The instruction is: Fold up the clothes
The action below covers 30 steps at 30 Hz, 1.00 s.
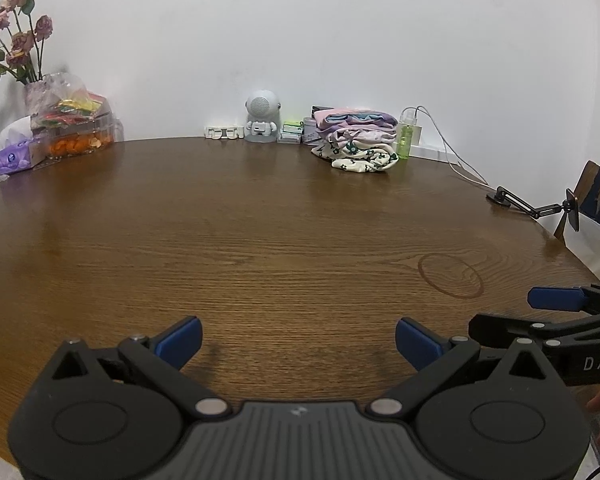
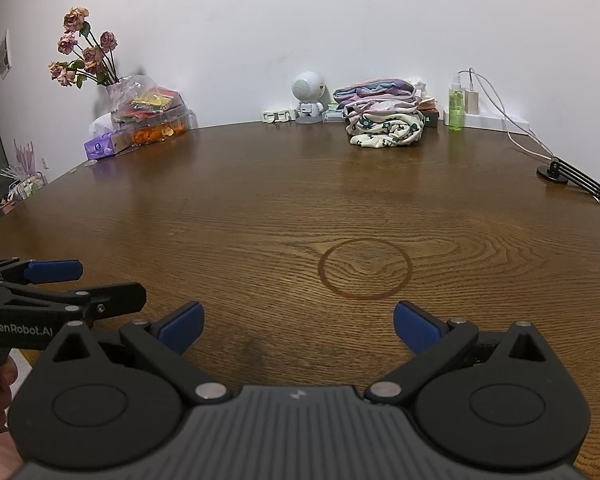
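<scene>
Folded clothes stack (image 2: 384,114) lies lengthwise along wall (image 2: 300,20)

left gripper (image 1: 299,342): jaws spread wide, empty, bottom centre of its view | right gripper (image 2: 299,330): jaws spread wide, empty, bottom centre, side by side with left

Black left gripper (image 1: 299,344), blue pads (image 1: 182,338), silver screws (white "GenRobot.AI" lettering), matching right gripper (image 2: 299,330)
</scene>
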Each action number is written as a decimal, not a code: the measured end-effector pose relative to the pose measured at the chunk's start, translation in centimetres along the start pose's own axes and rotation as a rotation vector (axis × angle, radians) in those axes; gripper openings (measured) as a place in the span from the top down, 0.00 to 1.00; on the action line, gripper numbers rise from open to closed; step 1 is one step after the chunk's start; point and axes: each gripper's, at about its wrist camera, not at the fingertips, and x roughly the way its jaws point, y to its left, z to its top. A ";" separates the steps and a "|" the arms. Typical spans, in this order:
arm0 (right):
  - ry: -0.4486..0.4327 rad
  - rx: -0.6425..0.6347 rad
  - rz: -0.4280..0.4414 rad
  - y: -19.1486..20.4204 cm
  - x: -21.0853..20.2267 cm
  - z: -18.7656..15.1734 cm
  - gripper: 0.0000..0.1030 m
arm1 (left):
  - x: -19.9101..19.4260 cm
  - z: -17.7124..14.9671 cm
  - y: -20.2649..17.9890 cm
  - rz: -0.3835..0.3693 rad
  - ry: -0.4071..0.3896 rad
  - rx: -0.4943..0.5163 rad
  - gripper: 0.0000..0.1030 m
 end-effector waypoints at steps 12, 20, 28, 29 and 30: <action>0.004 0.000 -0.001 0.1 -0.1 -0.1 0.00 | -0.2 -0.2 0.1 -0.005 0.000 -0.004 0.00; 0.006 -0.001 0.000 0.1 0.0 -0.2 0.00 | -0.1 -0.2 0.1 -0.003 0.000 -0.005 0.00; 0.010 0.000 -0.002 0.2 0.1 -0.2 0.00 | 0.0 -0.2 0.1 -0.002 0.005 -0.007 0.00; 0.011 -0.001 -0.003 0.2 0.1 -0.2 0.00 | 0.0 -0.2 0.1 -0.002 0.005 -0.007 0.00; 0.012 -0.001 -0.003 0.2 0.1 -0.2 0.00 | 0.0 -0.2 0.0 -0.003 0.005 -0.007 0.00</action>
